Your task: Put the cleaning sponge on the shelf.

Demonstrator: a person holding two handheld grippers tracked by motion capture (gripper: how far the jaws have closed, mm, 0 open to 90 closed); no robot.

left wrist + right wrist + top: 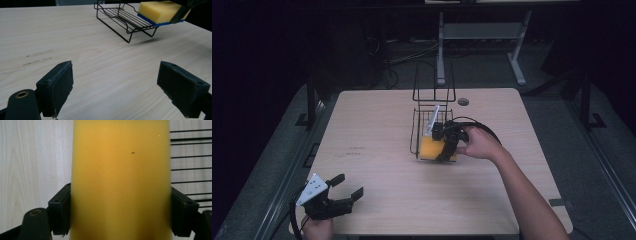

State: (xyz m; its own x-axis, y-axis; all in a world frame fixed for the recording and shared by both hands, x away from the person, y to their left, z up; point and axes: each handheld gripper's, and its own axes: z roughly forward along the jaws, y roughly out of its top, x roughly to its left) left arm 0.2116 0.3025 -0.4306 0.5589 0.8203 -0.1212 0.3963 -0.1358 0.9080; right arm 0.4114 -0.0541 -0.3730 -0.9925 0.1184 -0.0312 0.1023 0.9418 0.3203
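The right gripper (pixel 120 215) has its jaws pressed against the two long sides of the yellow sponge (pixel 121 177), whose long axis runs straight out ahead of the jaws. The sponge hangs just clear of the near edge of the black wire rack (pixel 432 125), which lies directly beyond it. The left gripper (pixel 343 192), well apart, sits wide open and empty.

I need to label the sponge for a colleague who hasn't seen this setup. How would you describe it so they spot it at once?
On the pale wooden table, find the black wire rack near the middle. At its near end, the right gripper clamps the sponge. It is a yellow block with a blue layer underneath, the one brightly coloured thing there.
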